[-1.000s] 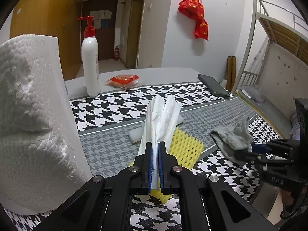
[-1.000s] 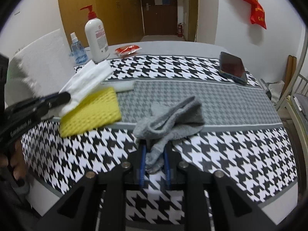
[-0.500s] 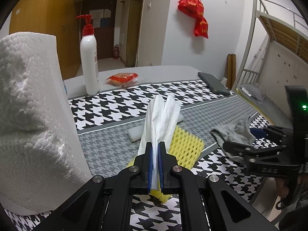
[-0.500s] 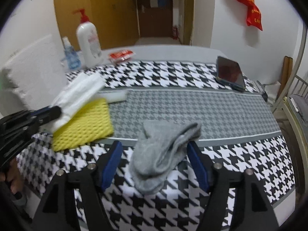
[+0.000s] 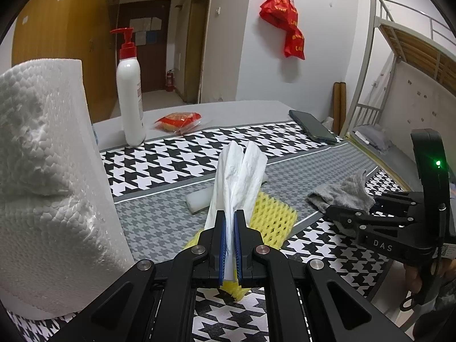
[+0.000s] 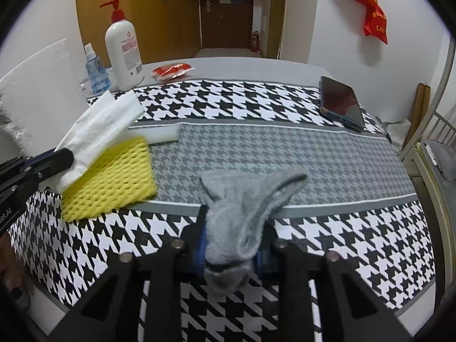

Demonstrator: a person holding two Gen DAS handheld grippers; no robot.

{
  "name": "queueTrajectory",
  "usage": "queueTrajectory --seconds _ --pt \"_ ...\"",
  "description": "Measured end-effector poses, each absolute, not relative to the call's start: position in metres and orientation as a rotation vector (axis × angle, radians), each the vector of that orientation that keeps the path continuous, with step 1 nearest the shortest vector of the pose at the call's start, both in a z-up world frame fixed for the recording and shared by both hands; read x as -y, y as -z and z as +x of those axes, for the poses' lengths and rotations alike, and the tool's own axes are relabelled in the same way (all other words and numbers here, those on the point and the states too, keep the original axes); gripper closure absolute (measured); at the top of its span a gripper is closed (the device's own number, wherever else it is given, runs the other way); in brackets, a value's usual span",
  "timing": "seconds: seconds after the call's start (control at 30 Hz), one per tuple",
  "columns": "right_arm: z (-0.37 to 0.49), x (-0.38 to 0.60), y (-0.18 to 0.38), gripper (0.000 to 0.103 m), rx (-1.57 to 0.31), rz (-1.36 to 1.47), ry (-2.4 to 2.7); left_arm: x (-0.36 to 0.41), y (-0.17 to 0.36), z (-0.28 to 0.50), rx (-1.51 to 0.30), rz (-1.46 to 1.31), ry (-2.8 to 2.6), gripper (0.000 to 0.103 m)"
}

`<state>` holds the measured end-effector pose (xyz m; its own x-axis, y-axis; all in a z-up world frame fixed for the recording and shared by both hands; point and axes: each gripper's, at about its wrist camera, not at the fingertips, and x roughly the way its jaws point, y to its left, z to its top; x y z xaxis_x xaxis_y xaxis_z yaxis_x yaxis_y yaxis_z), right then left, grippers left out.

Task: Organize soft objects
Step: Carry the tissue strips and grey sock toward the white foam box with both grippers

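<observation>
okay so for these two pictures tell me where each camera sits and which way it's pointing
Left wrist: on the left tool, looking down along its fingers, which are shut on white tissue; the right tool shows opposite.
Right wrist: on the right tool, looking down across the table; its jaws are closing on the grey sock; the left tool shows.
Shared: yellow mesh pad, pump bottle, phone.

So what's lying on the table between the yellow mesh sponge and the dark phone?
Mostly bare houndstooth tablecloth. In the right wrist view, only the flat white foam block juts out beside the yellow mesh sponge; nothing else sits before the dark phone.
</observation>
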<state>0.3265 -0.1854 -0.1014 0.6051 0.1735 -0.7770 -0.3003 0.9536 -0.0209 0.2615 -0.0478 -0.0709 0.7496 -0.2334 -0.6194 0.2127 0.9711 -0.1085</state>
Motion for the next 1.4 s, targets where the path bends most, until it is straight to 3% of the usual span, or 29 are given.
queueTrajectory --seconds 1.4 --pt "0.253 0.193 0.034 0.075 -0.634 -0.117 -0.366 0.068 0.016 0.198 -0.517 -0.015 0.237 0.097"
